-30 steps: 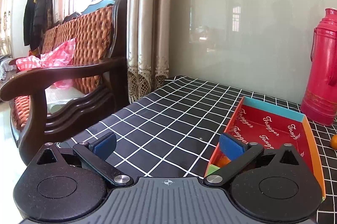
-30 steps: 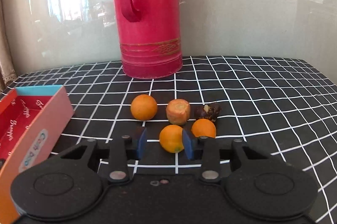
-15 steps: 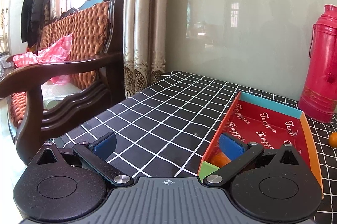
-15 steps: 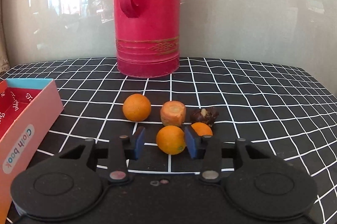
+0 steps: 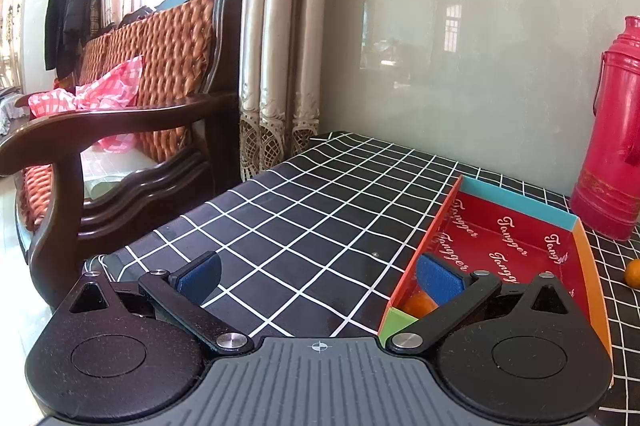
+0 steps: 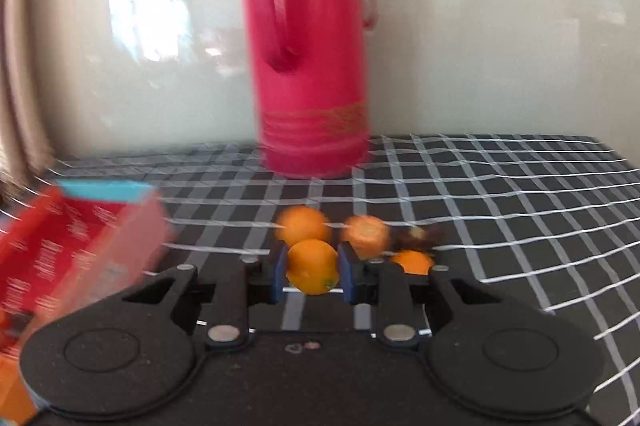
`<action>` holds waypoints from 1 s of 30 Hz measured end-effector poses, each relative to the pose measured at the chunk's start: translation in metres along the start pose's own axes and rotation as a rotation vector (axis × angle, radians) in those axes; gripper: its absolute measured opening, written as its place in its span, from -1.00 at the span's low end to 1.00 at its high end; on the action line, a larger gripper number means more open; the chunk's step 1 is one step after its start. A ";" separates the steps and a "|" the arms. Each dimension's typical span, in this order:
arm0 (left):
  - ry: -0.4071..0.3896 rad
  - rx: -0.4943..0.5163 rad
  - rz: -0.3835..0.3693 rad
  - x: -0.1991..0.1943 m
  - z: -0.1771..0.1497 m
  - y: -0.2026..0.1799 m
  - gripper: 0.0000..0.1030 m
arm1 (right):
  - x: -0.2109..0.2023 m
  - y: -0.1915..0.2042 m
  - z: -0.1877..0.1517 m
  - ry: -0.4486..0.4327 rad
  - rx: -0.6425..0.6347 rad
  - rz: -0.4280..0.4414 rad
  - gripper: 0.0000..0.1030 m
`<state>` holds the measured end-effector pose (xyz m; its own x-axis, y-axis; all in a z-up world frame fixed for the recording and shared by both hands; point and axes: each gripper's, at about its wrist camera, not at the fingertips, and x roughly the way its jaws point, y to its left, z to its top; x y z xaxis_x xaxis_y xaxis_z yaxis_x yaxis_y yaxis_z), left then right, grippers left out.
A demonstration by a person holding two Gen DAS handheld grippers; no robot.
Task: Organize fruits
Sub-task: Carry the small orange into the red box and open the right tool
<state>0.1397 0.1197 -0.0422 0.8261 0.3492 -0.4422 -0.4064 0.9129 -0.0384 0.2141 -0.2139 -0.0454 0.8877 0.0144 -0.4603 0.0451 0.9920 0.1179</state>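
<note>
Since half a second back, my right gripper (image 6: 312,272) has closed its blue pads onto the front orange (image 6: 312,267) and swung, so that view is smeared now. It's clamped snug on both sides of that round, glossy, slightly dimpled fruit. The red box (image 6: 60,246) sits around 9 o'clock from it, long axis running away from me, so that's where I'd guess the carry goes. Another orange (image 6: 303,224), a stubby cut carrot-looking chunk (image 6: 366,234) and a dark wrinkly bit (image 6: 420,238) stay on the checked cloth (image 6: 520,205) at 12 to 1 o'clock. My left gripper (image 5: 316,276) hangs wide open, empty, right pad over the cardboard box's near corner where one orange (image 5: 418,304) already sits.
</note>
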 end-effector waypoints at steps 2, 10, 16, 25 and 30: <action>0.002 -0.010 0.004 0.000 0.000 0.002 0.99 | -0.010 0.017 -0.001 -0.019 0.006 0.128 -0.62; 0.001 -0.001 0.025 0.002 0.000 0.004 0.99 | -0.029 0.094 -0.015 -0.018 -0.179 0.432 -0.62; -0.002 -0.012 0.029 0.002 0.000 0.006 0.99 | -0.029 0.104 -0.025 0.022 -0.216 0.404 -0.51; -0.008 0.011 0.013 -0.002 -0.002 -0.007 0.99 | -0.038 0.066 -0.017 -0.052 -0.094 0.191 0.51; -0.051 0.055 -0.045 -0.013 -0.005 -0.030 0.99 | -0.040 0.029 -0.014 -0.066 -0.019 -0.002 0.73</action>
<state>0.1395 0.0866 -0.0396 0.8625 0.3168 -0.3947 -0.3478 0.9375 -0.0075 0.1733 -0.1839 -0.0358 0.9158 0.0049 -0.4015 0.0386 0.9942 0.1002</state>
